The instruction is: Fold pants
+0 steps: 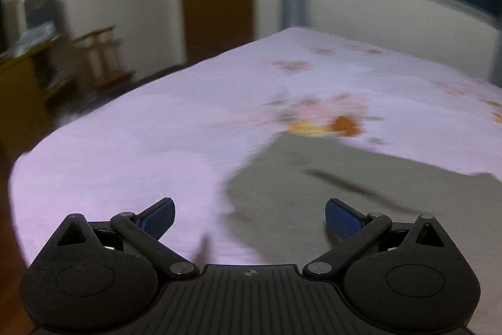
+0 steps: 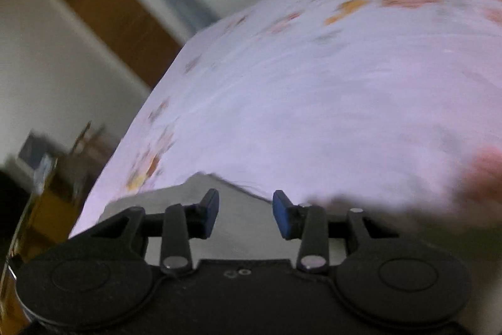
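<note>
Pants point(image 1: 360, 200), seemingly matte grey cloth, lie flat on floral sheet point(image 1: 157, 131)

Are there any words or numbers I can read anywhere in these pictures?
None can be read.
Left gripper: only a small round mark, no letters.
Bed sheet: blurred flower print, no words.
Pants: no label shows.
Stuff on the desk: too blurred.

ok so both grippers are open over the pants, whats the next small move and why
Probably lower the right gripper onto the pants edge beneath it and close. Its jaws stand open with nothing between them, and the left gripper is open and empty above the bed sheet.
</note>
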Motion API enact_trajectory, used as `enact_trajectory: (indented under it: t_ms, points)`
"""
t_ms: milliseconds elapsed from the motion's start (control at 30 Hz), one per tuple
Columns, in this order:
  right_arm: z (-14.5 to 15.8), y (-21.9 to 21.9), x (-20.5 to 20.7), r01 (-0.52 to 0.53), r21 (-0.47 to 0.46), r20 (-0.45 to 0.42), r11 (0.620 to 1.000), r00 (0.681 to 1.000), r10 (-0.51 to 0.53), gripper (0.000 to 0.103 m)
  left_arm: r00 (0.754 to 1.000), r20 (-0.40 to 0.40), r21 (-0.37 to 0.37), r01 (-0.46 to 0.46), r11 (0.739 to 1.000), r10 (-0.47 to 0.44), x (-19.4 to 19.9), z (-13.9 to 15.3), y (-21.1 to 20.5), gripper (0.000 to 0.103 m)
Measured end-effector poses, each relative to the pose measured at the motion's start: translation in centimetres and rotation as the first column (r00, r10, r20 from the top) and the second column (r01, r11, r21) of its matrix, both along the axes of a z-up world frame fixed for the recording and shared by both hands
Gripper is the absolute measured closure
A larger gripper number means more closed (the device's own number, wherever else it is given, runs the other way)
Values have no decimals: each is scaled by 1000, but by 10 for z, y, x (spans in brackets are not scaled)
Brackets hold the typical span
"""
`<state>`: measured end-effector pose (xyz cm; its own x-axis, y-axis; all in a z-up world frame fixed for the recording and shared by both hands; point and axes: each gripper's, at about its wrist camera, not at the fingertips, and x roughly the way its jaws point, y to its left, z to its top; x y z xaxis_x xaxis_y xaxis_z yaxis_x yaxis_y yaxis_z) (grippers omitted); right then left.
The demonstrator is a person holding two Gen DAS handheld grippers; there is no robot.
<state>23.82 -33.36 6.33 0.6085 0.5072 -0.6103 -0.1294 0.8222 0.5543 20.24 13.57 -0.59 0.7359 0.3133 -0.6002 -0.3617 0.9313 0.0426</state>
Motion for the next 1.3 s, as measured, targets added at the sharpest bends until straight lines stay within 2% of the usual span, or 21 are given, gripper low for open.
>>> enact_trajectory:
  t_ms: [67,167,367,500,600,667,767,867,1000,1100,1167,1300]
  points:
    - [-8,28,26,-46,-14,-15,999,999,46,72,999,-42,-56,-24,998,22,6,-8,20,2]
    - [-16,62,45,-95,-56,-36,994,995,93,73,999,-45,-176,-22,984,14,9,-17,36,4]
    - [-27,98,80,-163,-137,-58,977,986,156,73,999,-39,-287,-8,958,-3,28,-31,38,17]
    - [-34,111,91,-201,-182,-89,962,978,187,73,999,-36,-297,-15,955,5,34,-30,37,17]
    - [-32,114,92,-194,-227,-71,954,981,182,72,999,-27,-287,-33,957,26,29,-27,37,17]
    - [-32,111,93,-166,-227,-52,959,986,159,72,999,-18,-261,-42,964,38,24,-28,35,17]
    - [-35,105,93,-150,-236,-55,960,988,141,66,998,-5,-235,-57,970,58,21,-24,33,17]
    - [-38,108,92,-170,-228,-56,959,985,162,63,996,15,-205,-85,975,90,15,-18,30,17]
    - [-40,113,91,-220,-211,-66,952,975,210,61,995,1,-218,-100,971,103,14,-22,31,17]
    - [-39,119,90,-246,-219,-54,944,969,240,70,994,-16,-247,-108,963,107,20,-21,35,17]
    - [-39,124,89,-261,-233,-49,937,965,256,75,992,-13,-297,-124,947,126,19,-20,43,17]
    - [-35,124,88,-252,-246,-22,936,967,254,91,992,0,-287,-122,950,128,16,-21,43,17]
